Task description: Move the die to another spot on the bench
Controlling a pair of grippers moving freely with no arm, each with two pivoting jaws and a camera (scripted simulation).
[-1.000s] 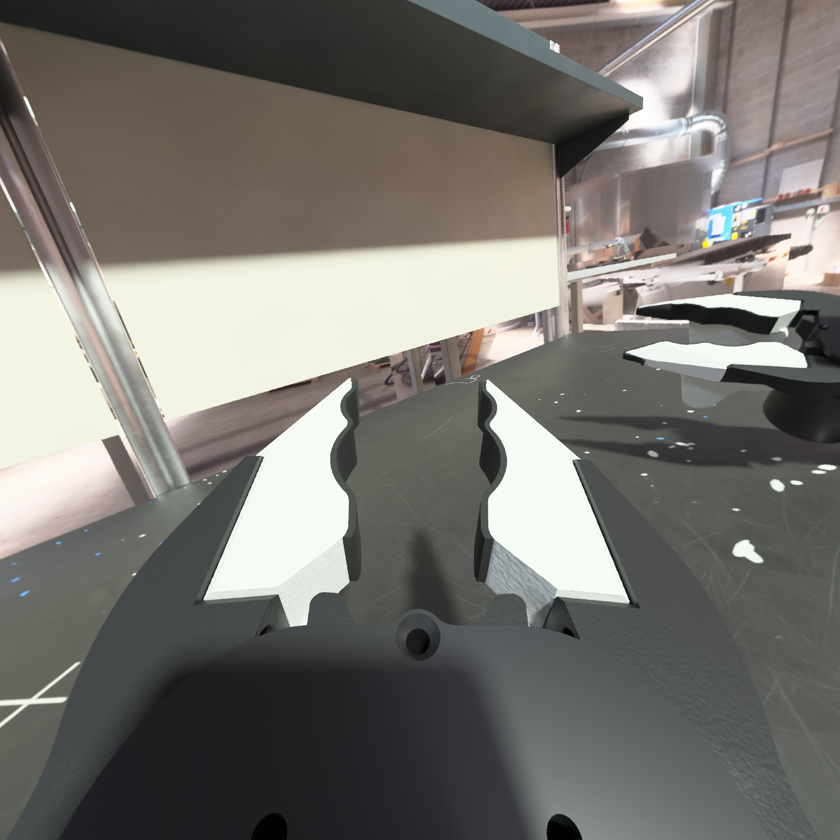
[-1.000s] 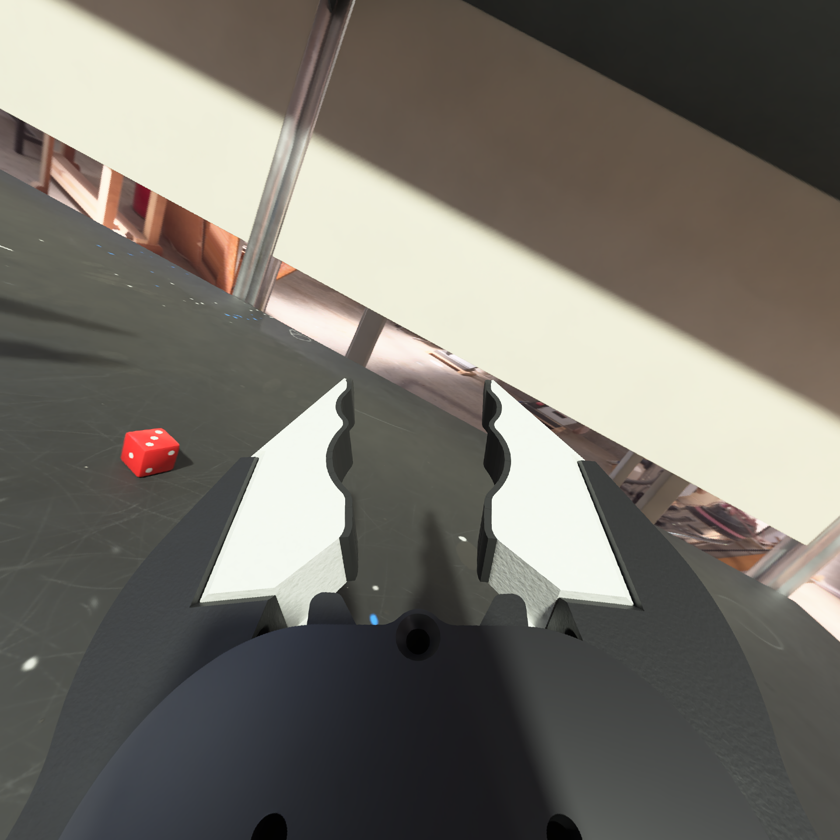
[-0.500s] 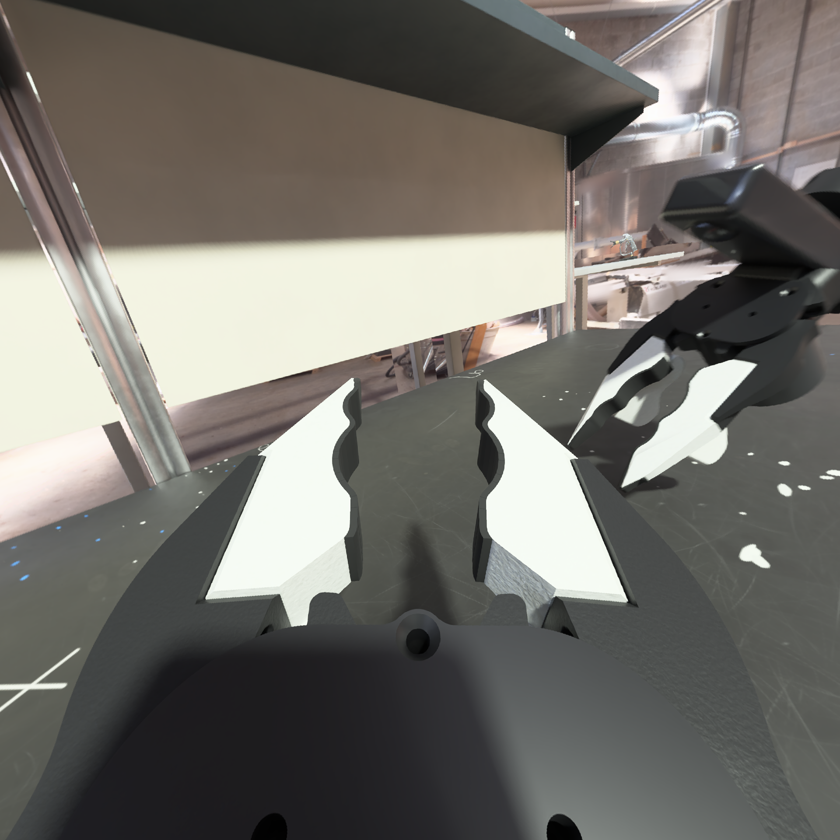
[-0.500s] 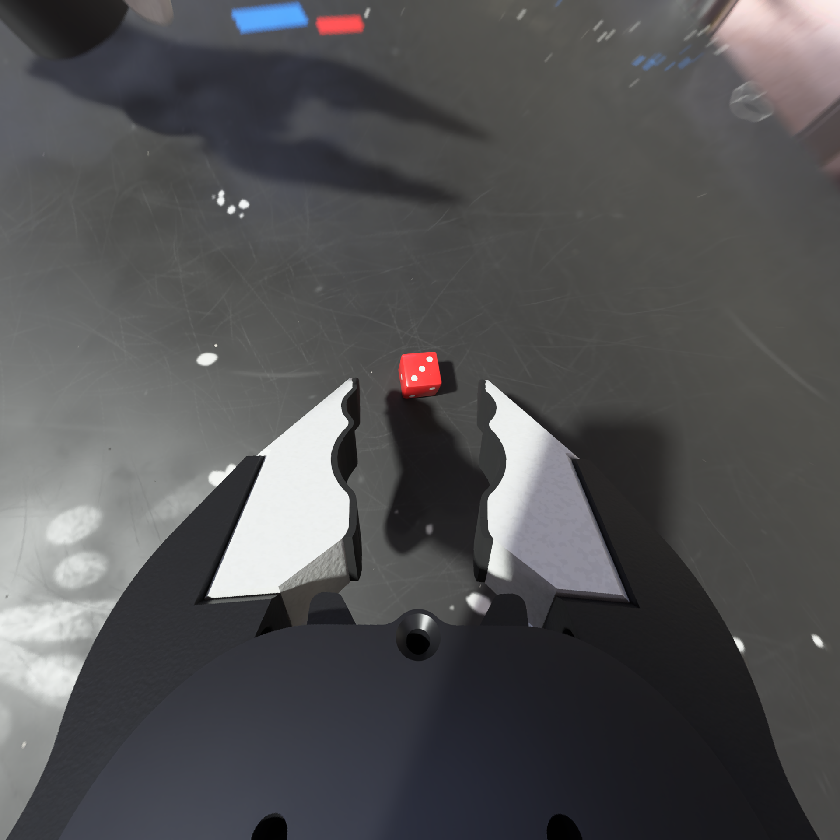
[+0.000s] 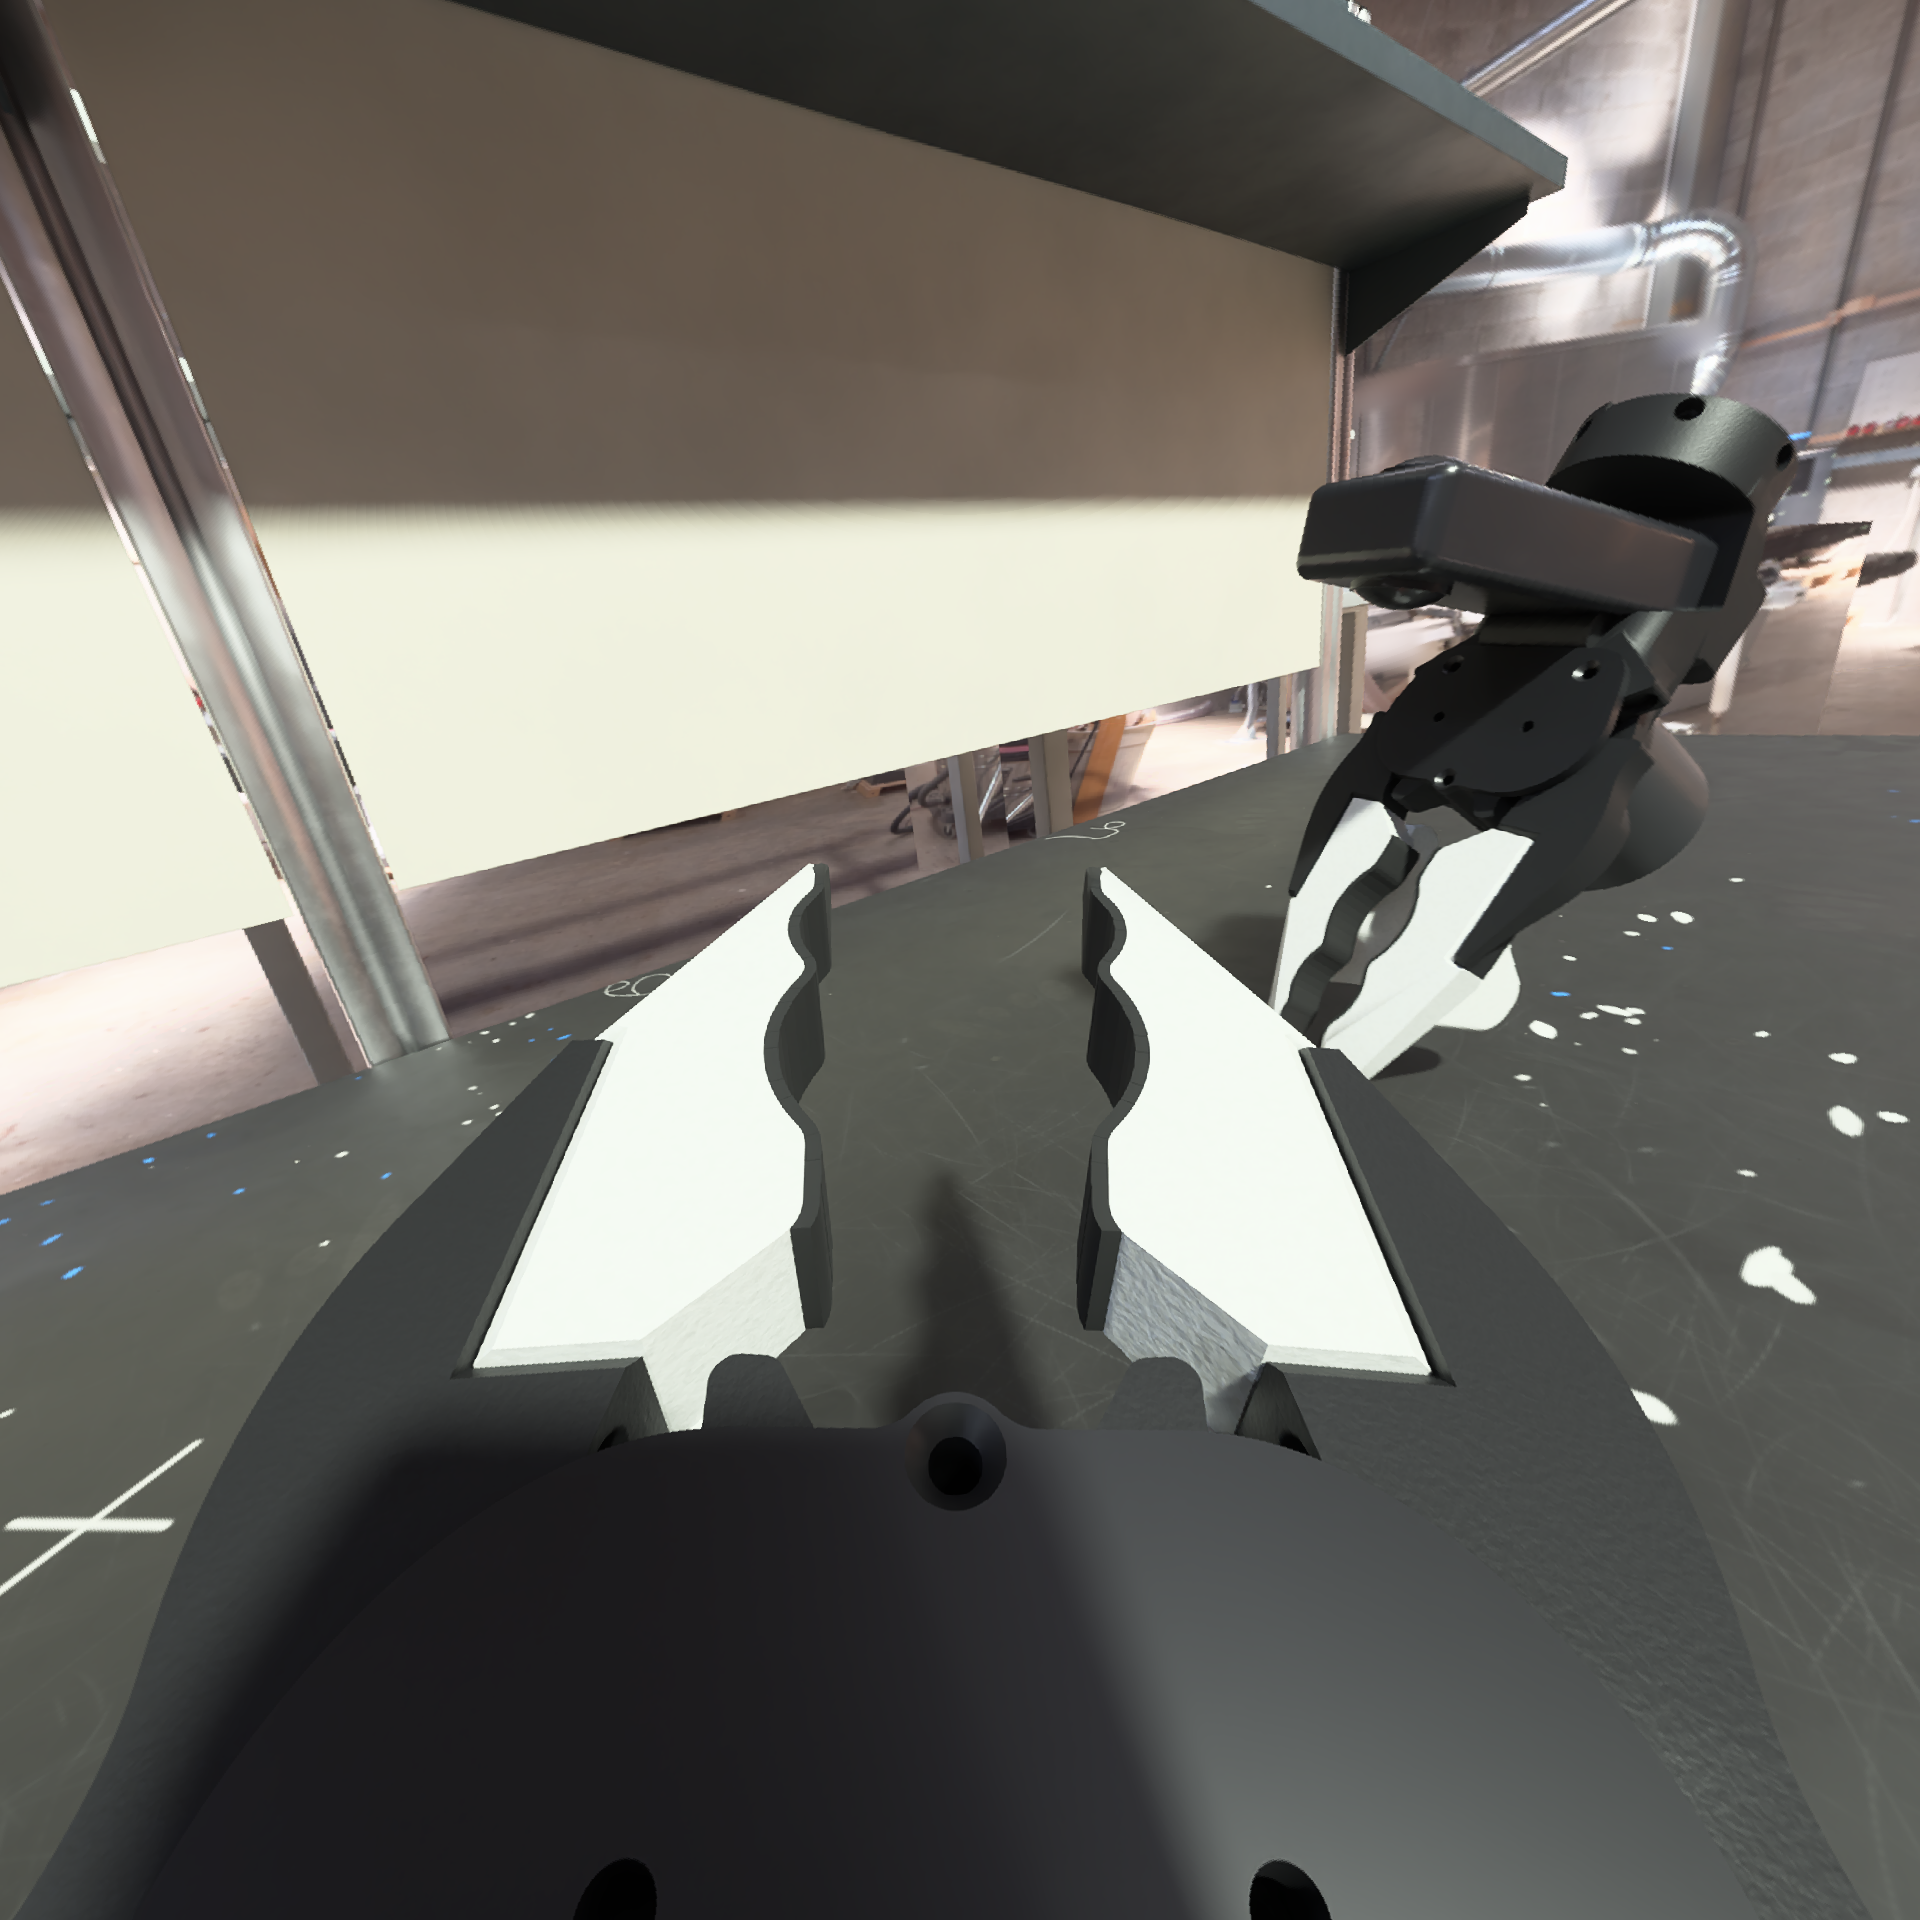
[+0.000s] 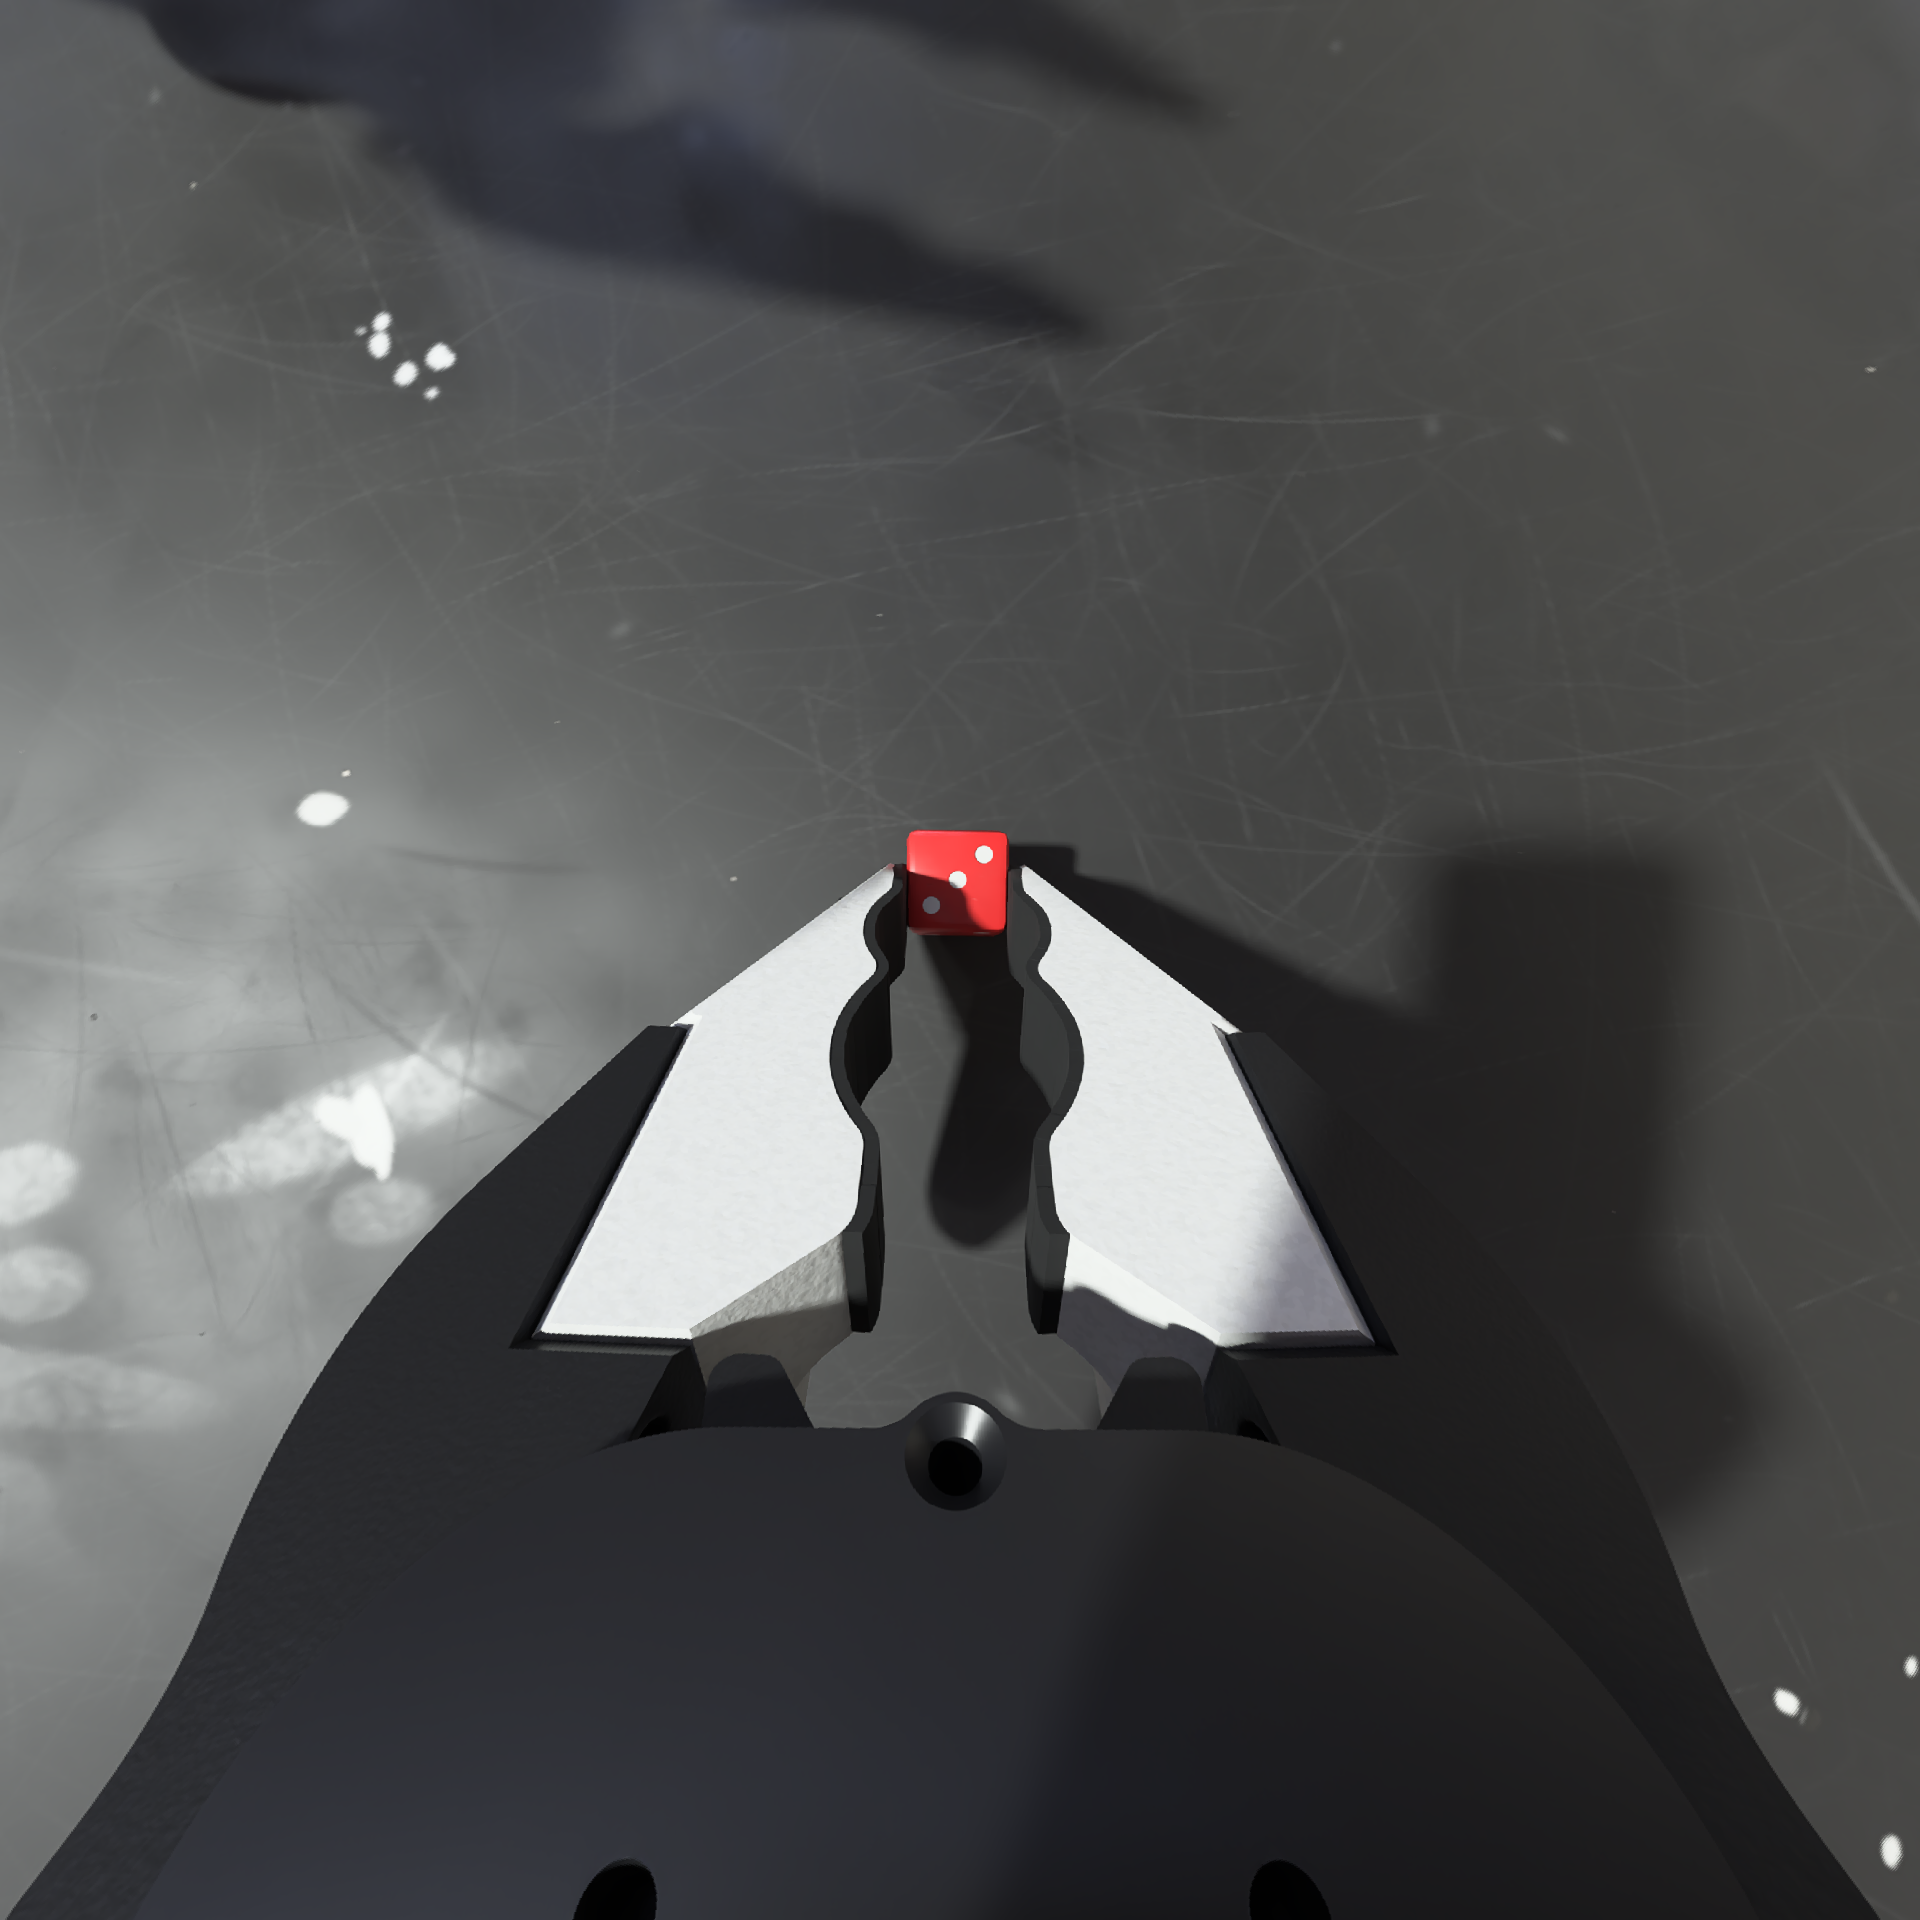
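Bench top (image 6: pixel 1247 623) looks like dark matt sheet from where I'm driving, scuffed all over with fine pale scratches and flecked with white paint spots. On my left it's the same story, plus a few blue specks. The die (image 6: pixel 956 883) reads as smooth red plastic, slight sheen, white pips. My right gripper (image 6: pixel 956 878) has black matt plastic housing and white fingers (image 6: pixel 748 1122) with a faintly grainy, chalky face; left gripper (image 5: pixel 956 914) matches. Far left, the post (image 5: pixel 208 582) is polished metal, properly shiny. The back panel (image 5: pixel 727 520) is flat cream, matt. Shelf (image 5: pixel 1039 135) above is dull dark grey.
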